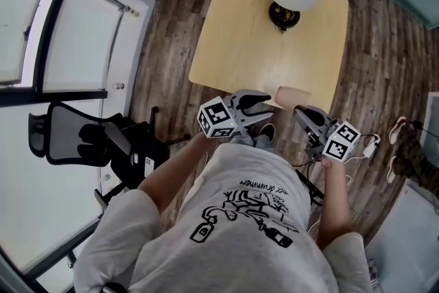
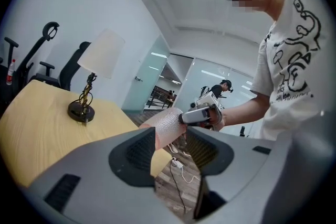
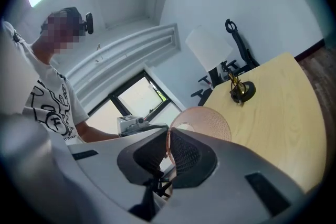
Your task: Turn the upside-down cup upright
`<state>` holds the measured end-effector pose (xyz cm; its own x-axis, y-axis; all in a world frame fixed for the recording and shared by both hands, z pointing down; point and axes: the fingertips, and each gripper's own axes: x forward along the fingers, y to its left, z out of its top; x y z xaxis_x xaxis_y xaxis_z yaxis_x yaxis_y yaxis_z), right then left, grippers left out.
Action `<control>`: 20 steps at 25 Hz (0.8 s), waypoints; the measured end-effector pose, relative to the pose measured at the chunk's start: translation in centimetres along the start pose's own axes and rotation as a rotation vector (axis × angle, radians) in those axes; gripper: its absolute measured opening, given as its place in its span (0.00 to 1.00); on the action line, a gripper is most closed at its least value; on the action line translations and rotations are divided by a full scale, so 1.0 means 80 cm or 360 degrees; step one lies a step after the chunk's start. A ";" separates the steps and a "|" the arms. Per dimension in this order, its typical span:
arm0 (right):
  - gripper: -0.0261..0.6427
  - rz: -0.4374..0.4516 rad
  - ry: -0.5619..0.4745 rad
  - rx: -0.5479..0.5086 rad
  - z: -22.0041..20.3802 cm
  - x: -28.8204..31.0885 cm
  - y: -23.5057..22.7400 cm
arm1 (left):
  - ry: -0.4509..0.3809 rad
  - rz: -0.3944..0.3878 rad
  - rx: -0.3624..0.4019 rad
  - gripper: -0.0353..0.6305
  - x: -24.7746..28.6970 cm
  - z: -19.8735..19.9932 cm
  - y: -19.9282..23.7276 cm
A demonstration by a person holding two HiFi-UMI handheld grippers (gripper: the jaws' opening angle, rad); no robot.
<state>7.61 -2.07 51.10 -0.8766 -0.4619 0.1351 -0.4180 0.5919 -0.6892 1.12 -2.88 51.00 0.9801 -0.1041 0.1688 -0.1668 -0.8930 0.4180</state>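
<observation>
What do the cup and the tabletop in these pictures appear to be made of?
Cup: probably thin translucent plastic, pinkish, dimpled; light shows through its wall.
Table: pale wood or wood-look laminate, smooth and matte; which, I cannot tell.

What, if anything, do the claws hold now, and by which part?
The right claw holds the cup, pinching its thin wall at the rim. The left claw is open, with the cup's other end between its jaws, not pressed.
</observation>
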 end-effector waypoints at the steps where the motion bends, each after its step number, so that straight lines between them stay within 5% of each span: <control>1: 0.08 0.0038 -0.0020 0.0014 0.002 -0.002 0.005 | -0.0011 -0.0030 0.0005 0.34 0.001 0.004 -0.003; 9: 0.08 0.0340 -0.0164 0.0082 0.026 -0.006 0.047 | -0.0014 -0.0139 0.0038 0.54 -0.001 0.025 -0.002; 20: 0.08 0.0549 -0.0204 0.0153 0.030 -0.009 0.077 | -0.0055 -0.0385 0.0081 0.55 0.009 0.049 -0.033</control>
<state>6.25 0.31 45.03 -0.9226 -0.3285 -0.2024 -0.0737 0.6651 -0.7431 2.69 -2.32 46.52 0.9941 0.1013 0.0381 0.0780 -0.9147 0.3966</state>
